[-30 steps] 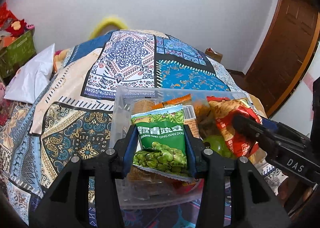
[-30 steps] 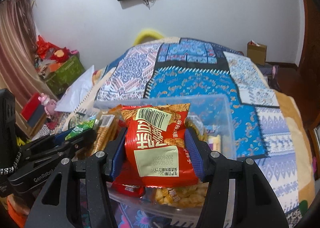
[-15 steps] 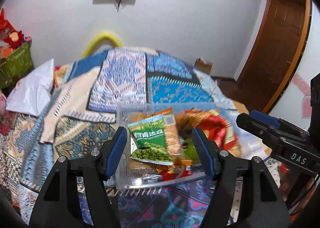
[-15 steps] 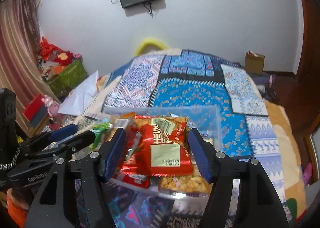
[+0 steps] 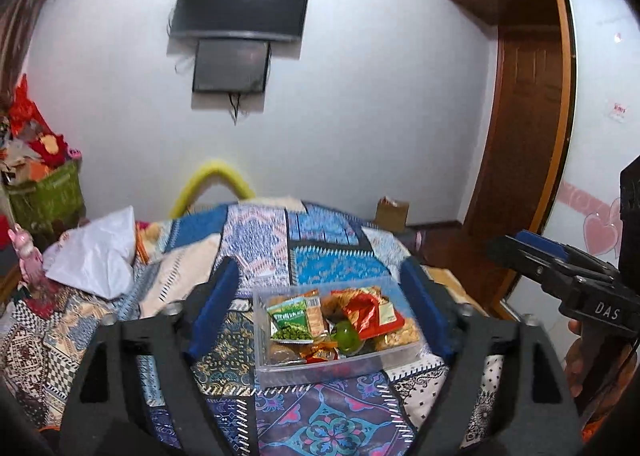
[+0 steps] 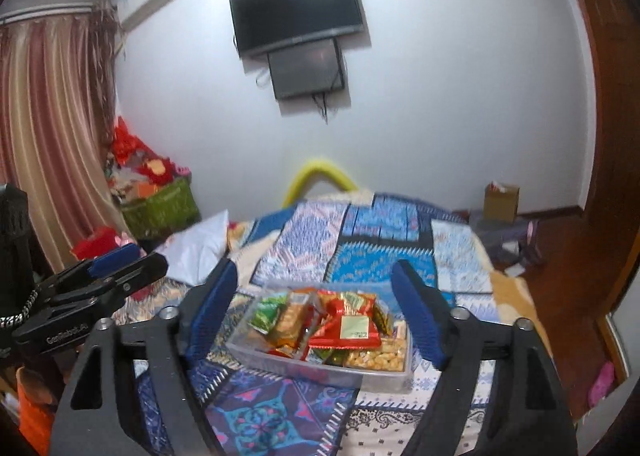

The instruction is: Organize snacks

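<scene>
The right claw point(image 6: 316, 316) stood wide apart and empty above a clear bin point(image 6: 384, 376) of snacks on the quilted bed point(image 6: 384, 252). A red packet point(image 6: 346, 330) lay topmost. The left claw point(image 6: 120, 268) hovered leftward.

My feeds are lit by soft, even indoor light, bright on the white wall point(image 5: 360, 96). A hot white glare spot sits on the upper edge of the television point(image 5: 240, 4), so a ceiling lamp is reflecting there; I see the same spot in the right wrist view. Shadows below the television are faint. Both views bend hard at the edges, with black corners and a curved door frame point(image 5: 516, 160). In the right wrist view, the quilt point(image 6: 360, 240) below the television looks smeared and soft. The left tool point(image 5: 320, 296) and right tool point(image 6: 316, 304) are dark against the scene.
</scene>
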Motion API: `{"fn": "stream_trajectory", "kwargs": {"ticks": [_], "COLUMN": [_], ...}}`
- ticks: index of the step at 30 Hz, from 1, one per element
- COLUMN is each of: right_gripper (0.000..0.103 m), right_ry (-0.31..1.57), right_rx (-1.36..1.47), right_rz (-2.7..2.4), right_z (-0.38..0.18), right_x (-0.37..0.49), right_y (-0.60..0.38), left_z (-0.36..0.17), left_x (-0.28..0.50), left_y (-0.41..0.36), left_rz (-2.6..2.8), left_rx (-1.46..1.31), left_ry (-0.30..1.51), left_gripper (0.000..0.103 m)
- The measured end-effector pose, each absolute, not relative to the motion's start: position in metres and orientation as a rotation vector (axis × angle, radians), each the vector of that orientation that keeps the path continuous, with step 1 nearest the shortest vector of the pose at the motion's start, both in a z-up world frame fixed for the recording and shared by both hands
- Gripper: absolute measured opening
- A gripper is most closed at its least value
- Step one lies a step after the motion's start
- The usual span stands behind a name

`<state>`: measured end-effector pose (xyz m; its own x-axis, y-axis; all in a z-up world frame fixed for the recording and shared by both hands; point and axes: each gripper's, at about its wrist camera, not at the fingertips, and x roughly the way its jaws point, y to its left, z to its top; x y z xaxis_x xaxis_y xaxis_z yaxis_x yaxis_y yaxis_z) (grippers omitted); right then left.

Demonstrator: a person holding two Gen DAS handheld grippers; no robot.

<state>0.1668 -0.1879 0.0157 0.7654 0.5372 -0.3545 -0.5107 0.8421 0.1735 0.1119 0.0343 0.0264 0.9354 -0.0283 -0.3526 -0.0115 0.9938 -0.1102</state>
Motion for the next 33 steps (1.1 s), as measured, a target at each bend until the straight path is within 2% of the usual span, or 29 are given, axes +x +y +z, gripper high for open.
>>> {"fn": "stream_trajectory", "kwargs": {"ticks": [3,5,7,33], "right_gripper": [0.086,0.096,0.103,0.103], "right_ry": [0.386,0.374,0.360,0.356], "right_rx": [0.067,0.073,0.075,0.059], "right_rz": [0.570,0.568,0.558,0.540], "right_z": [0.020,0.022,0.021,0.015], "right_x": [0.156,0.150,0.146,0.124], "right_y": [-0.190,-0.191,-0.192,-0.201], "left_z": [0.036,0.040,0.041,0.035], "left_x": [0.096,0.088,0.083,0.071], "left_y": [0.031,0.029,0.028,0.015], "left_rz": [0.000,0.001,0.002,-0.002], "left_rx": [-0.097,-0.093,-0.093,-0.067], "left_ry": [0.327,0.316,0.312,0.312], "left_gripper": [0.097,0.101,0.101,0.102]}}
